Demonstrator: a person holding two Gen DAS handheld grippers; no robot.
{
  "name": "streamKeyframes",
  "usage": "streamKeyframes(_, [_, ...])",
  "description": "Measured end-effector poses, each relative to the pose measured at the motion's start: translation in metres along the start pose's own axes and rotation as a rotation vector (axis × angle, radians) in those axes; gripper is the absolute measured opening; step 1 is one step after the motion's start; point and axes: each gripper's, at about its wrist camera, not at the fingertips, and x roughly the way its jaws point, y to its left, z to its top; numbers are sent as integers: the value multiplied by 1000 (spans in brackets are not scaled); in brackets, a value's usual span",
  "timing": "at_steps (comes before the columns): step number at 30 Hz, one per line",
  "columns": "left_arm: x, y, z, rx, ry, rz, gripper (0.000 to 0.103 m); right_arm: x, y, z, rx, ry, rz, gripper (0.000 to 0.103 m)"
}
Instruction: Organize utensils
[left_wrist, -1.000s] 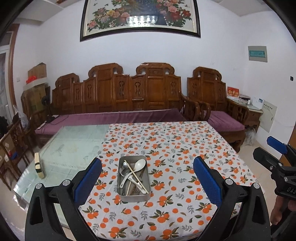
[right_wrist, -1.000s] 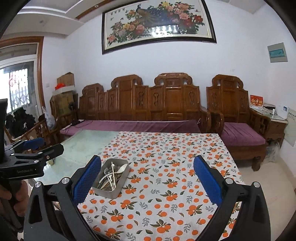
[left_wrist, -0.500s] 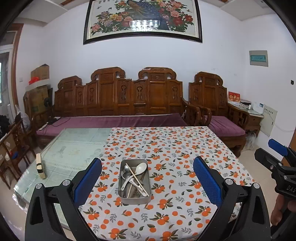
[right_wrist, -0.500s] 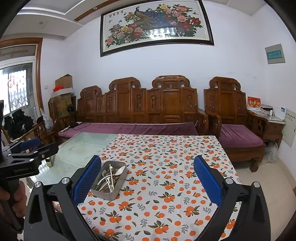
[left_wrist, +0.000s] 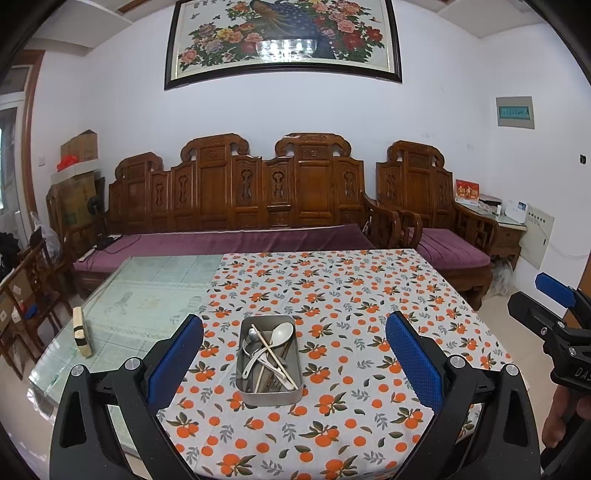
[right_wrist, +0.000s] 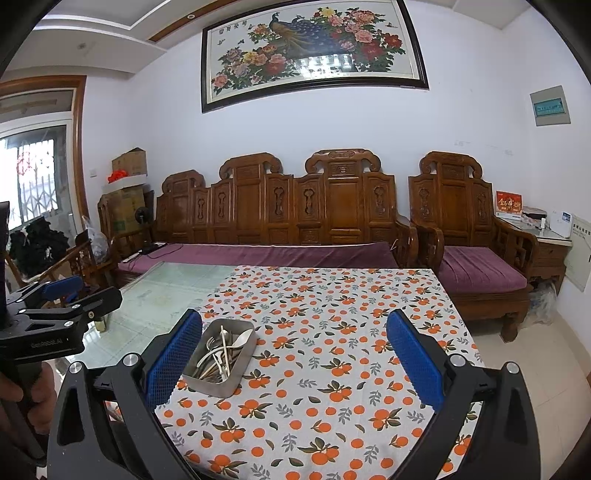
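Observation:
A metal tray (left_wrist: 255, 396) sits on the orange-patterned tablecloth (left_wrist: 332, 295), holding a jumble of utensils: a pale spoon (left_wrist: 280, 332), chopsticks (left_wrist: 275, 356) and metal forks and spoons. My left gripper (left_wrist: 294, 360) is open and empty, above the table's near edge, with the tray between its blue pads (left_wrist: 173, 360). My right gripper (right_wrist: 294, 360) is open and empty; the tray (right_wrist: 216, 387) lies near its left pad (right_wrist: 171, 360). Each gripper shows at the edge of the other's view.
The cloth covers the right part of a glass-topped table (left_wrist: 147, 291). A small pale block (left_wrist: 80, 332) stands on the glass near the left edge. A carved wooden sofa (left_wrist: 258, 206) with purple cushions stands behind the table, and an armchair (left_wrist: 443, 229) to the right.
Both grippers have tilted up and back a little; the tray sits slightly lower in both views. Both stay open and empty.

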Motion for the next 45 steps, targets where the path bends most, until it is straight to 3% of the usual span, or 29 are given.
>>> streamKeyframes(45, [0,2,-2,4,-4,-7,95,1,5,-3,0,-1,4,100])
